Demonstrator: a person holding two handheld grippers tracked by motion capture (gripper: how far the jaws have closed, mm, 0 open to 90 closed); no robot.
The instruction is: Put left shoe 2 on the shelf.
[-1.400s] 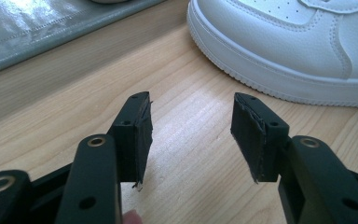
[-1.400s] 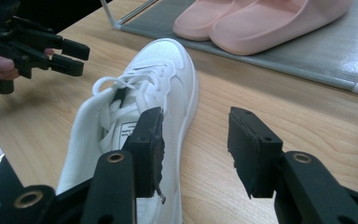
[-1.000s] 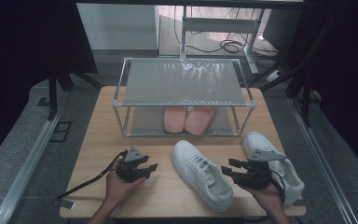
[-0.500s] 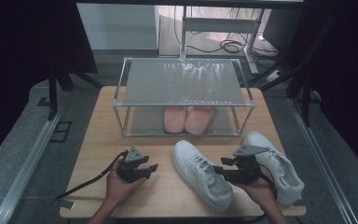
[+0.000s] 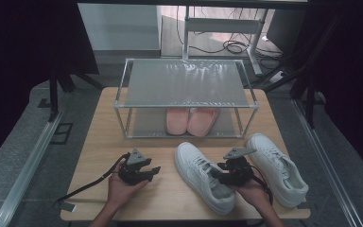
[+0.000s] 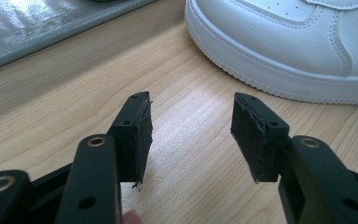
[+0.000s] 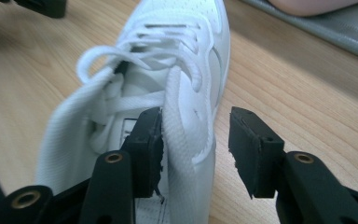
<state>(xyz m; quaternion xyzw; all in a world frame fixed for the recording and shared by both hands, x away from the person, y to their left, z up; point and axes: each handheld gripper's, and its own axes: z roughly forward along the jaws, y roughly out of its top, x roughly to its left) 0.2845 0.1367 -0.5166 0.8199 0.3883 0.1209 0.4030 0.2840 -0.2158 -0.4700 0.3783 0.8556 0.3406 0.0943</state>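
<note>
Shoe rack [image 5: 185, 94] at table's far side holds pink slippers [image 5: 191, 120] on its lower shelf. White laced sneaker [image 5: 203, 175] lies just in front of the rack. Right gripper [image 7: 196, 149] jaws, just closing, straddle its collar wall, not clamped. Left gripper [image 6: 191, 135], left of the sneaker, gapes empty.

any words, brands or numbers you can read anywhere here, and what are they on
None can be read.
Insole print inside the left white sneaker, beside the right tool: dark marks, too blurred and cut off to read.
Right white sneaker: no logo or lettering that can be made out.
Pink slippers under the metal rack: no text to be seen.
Left tool: no markings.
</note>
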